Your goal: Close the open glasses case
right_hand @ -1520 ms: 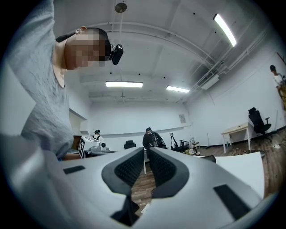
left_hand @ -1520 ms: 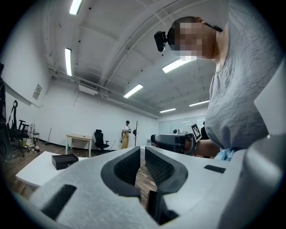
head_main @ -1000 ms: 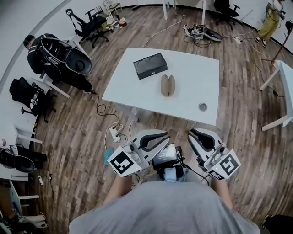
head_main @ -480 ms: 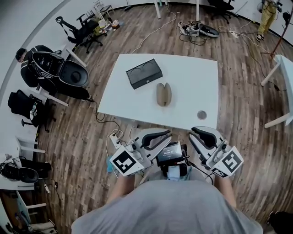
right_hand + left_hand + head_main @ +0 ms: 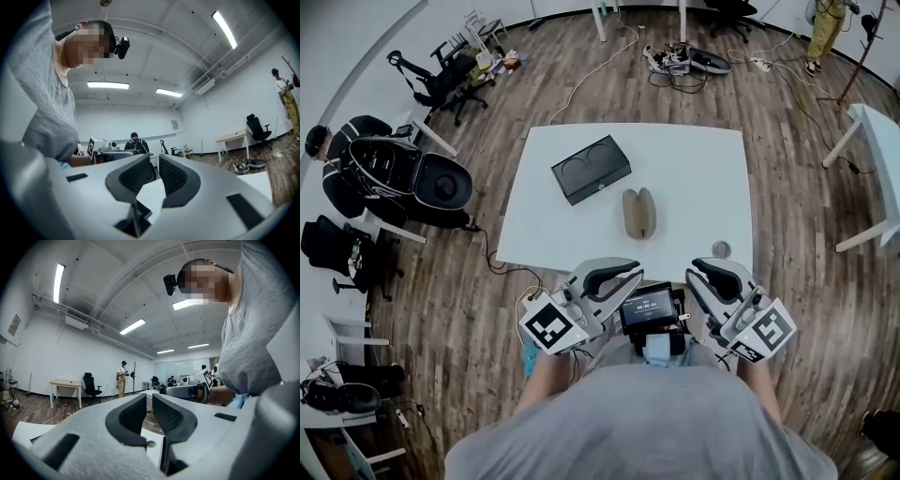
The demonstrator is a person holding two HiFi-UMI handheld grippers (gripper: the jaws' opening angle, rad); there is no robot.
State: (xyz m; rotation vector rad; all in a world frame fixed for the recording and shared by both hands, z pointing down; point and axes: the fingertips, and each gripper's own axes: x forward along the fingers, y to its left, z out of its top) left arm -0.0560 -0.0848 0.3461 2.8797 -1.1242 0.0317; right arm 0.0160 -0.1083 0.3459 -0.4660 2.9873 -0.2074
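Note:
The tan glasses case [image 5: 638, 213] lies open on the white table [image 5: 694, 169], its two halves side by side near the middle. Both grippers hang close to my body at the table's near edge, well short of the case. My left gripper [image 5: 630, 269] has its jaws together with nothing between them, and so does my right gripper [image 5: 701, 269]. The left gripper [image 5: 149, 401] and the right gripper [image 5: 155, 164] each look sideways across the room in their own views, and the case is in neither.
A black box [image 5: 591, 169] with two round hollows sits left of the case. A small round lid-like object [image 5: 721, 248] lies at the table's near right edge. Chairs and bags [image 5: 403, 178] stand left, and another white table [image 5: 877, 141] right.
The table has drawn nearer in the head view and both grippers now sit at its near edge. The jaws have not changed and the case has not moved on the table.

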